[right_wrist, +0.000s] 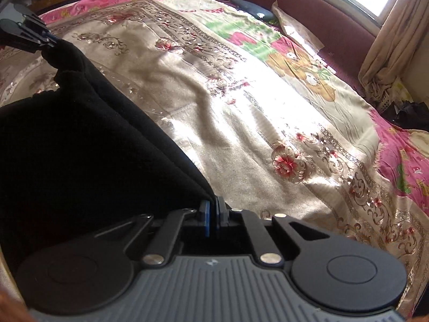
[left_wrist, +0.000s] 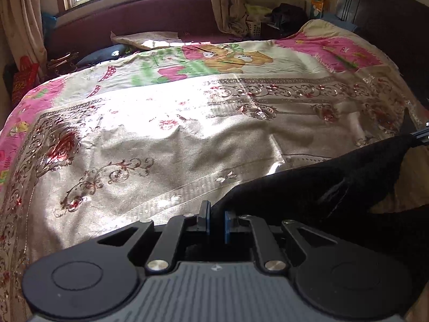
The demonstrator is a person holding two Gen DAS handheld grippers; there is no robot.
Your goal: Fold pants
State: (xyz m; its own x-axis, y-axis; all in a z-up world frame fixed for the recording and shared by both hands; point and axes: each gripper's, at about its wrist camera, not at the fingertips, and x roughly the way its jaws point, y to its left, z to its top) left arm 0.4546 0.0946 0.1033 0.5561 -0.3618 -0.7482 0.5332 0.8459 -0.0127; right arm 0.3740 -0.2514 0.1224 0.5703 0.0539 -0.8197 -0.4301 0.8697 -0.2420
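Note:
The black pants (left_wrist: 321,187) hang stretched between my two grippers above the bed. My left gripper (left_wrist: 216,222) is shut on one end of the pants' top edge. My right gripper (right_wrist: 213,214) is shut on the other end of the pants (right_wrist: 80,134), which drape to its left. The right gripper's tip shows at the far right of the left wrist view (left_wrist: 421,134). The left gripper shows at the top left of the right wrist view (right_wrist: 51,41), pinching the cloth. The lower part of the pants is out of sight.
A beige floral bedspread (left_wrist: 161,139) covers the bed, over a pink cartoon sheet (left_wrist: 335,51). A maroon padded bench (left_wrist: 134,18) runs under the window. Curtains (right_wrist: 388,40), a dark headboard (left_wrist: 388,13) and clutter (left_wrist: 287,16) lie beyond.

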